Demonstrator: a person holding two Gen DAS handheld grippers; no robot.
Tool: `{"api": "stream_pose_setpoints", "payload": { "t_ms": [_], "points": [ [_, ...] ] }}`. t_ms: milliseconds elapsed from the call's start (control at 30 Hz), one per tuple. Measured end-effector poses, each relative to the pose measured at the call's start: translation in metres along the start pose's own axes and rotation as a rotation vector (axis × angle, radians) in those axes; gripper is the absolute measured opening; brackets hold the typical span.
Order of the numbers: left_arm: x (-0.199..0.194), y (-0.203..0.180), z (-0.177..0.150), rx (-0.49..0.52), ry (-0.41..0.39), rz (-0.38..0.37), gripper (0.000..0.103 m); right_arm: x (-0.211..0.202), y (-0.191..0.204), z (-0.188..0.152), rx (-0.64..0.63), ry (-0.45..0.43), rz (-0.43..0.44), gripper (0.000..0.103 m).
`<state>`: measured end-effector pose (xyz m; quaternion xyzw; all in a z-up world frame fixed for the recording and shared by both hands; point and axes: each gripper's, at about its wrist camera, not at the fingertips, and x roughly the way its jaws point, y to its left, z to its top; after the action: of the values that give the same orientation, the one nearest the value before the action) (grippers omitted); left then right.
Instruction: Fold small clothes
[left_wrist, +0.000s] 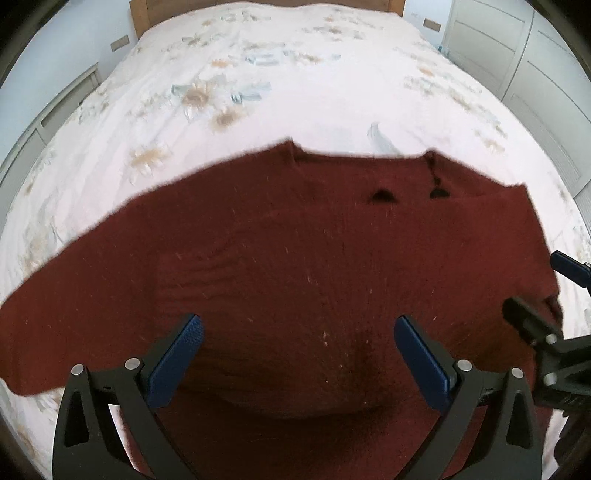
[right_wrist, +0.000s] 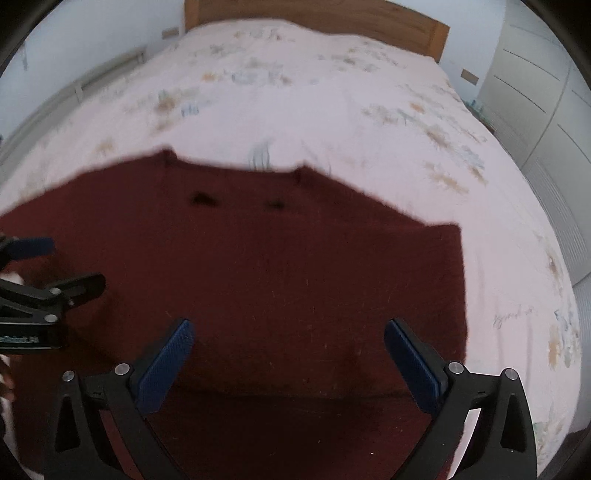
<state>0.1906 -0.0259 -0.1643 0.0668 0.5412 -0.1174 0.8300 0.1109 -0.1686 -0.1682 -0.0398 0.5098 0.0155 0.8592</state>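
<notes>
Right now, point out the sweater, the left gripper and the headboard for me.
Sweater (left_wrist: 295, 258), left wrist view, middle of the dark red knit.
Left gripper (left_wrist: 298, 360), left wrist view, midway between its open blue fingertips.
Headboard (right_wrist: 332, 16), right wrist view, wooden panel's centre.

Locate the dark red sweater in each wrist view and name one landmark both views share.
Left wrist view: the dark red sweater fills the lower half, one sleeve stretching to the left edge, beneath the open left gripper.
Right wrist view: the sweater fills the lower left and centre, its folded edge on the right, beneath the open right gripper.
Shared landmark: the wooden headboard at the top, beyond the floral bedspread.
</notes>
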Motion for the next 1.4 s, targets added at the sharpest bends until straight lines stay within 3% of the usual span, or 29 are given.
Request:
{"api": "stream_pose_setpoints", "payload": {
  "t_ms": [167,333,400,667,900,1067,1200,1400],
  "points": [
    [0.032,0.003,-0.015,0.034,0.047,0.061,0.102,0.023,-0.027,-0.025,0.047,0.036,-0.019,0.103],
    [0.032,0.019,-0.021,0.026,0.037,0.052,0.102,0.024,-0.067,-0.033,0.127,0.028,-0.03,0.103],
    [0.034,0.025,-0.024,0.013,0.029,0.028,0.102,0.027,-0.076,-0.035,0.153,0.027,0.008,0.103],
    [0.036,0.024,-0.035,0.001,-0.024,0.069,0.102,0.033,-0.071,-0.048,0.182,-0.022,0.001,0.103],
    [0.03,0.023,-0.042,-0.02,-0.028,0.055,0.102,0.022,-0.061,-0.046,0.167,-0.011,-0.012,0.103],
    [0.003,0.029,-0.042,-0.048,-0.069,0.029,0.102,-0.012,-0.059,-0.045,0.141,-0.017,-0.009,0.103],
    [-0.034,0.06,-0.049,-0.143,-0.125,-0.012,0.102,-0.045,-0.051,-0.044,0.098,-0.056,-0.058,0.103],
    [-0.096,0.125,-0.061,-0.291,-0.199,0.073,0.102,-0.085,-0.047,-0.046,0.11,-0.101,-0.101,0.103]
  ]
}}
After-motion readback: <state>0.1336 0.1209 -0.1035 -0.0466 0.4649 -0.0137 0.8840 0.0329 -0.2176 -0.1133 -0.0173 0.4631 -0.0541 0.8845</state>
